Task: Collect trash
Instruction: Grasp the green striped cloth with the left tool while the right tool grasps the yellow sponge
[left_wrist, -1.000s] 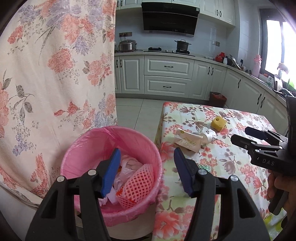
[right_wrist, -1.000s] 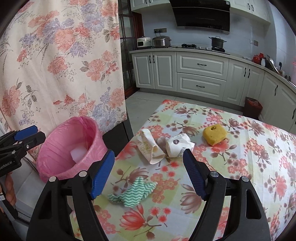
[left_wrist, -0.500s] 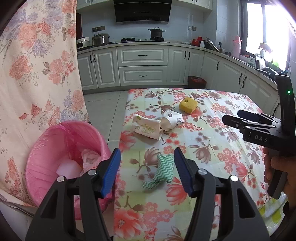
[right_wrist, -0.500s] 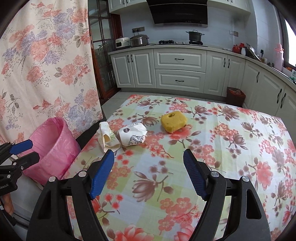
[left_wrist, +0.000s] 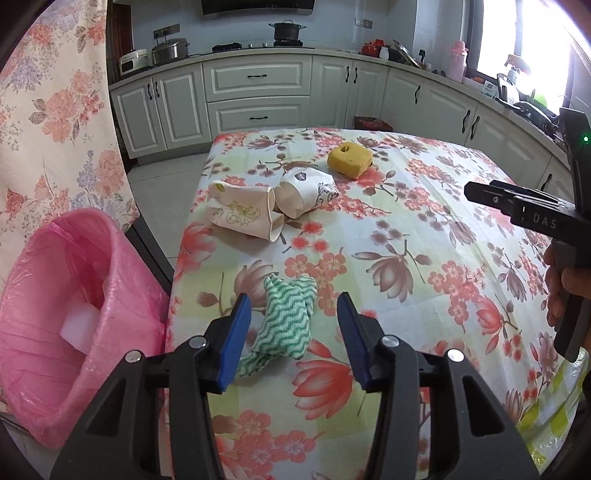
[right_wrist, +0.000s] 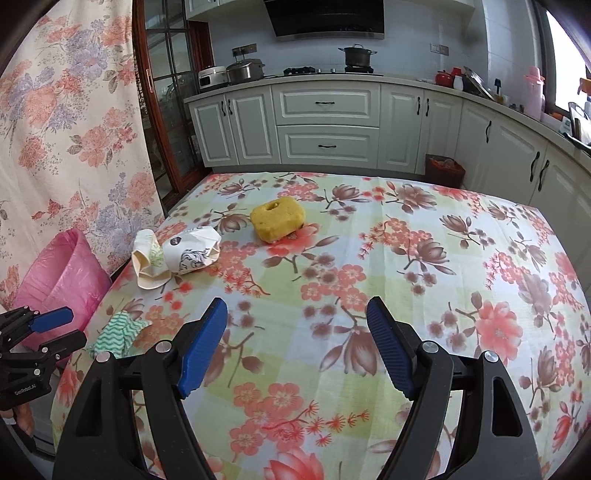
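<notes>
A crumpled green-and-white rag (left_wrist: 288, 317) lies near the table's left edge; it also shows in the right wrist view (right_wrist: 118, 332). My left gripper (left_wrist: 293, 339) is open and empty, its fingers either side of the rag, just short of it. Two crushed paper cups, a cream one (left_wrist: 243, 212) and a white one (left_wrist: 304, 192), lie further back, with a yellow sponge (left_wrist: 349, 158) behind them. The pink-lined trash bin (left_wrist: 74, 291) stands left of the table. My right gripper (right_wrist: 297, 347) is open and empty above the table's middle.
The table has a floral cloth (right_wrist: 443, 295). A floral curtain (right_wrist: 66, 129) hangs behind the bin. Kitchen cabinets (right_wrist: 325, 125) line the back and right. A small dark bin (right_wrist: 445, 171) stands on the floor by the cabinets.
My left gripper has swung from over the bin to the table and now frames the rag. My right gripper has turned right, toward the table's middle.
</notes>
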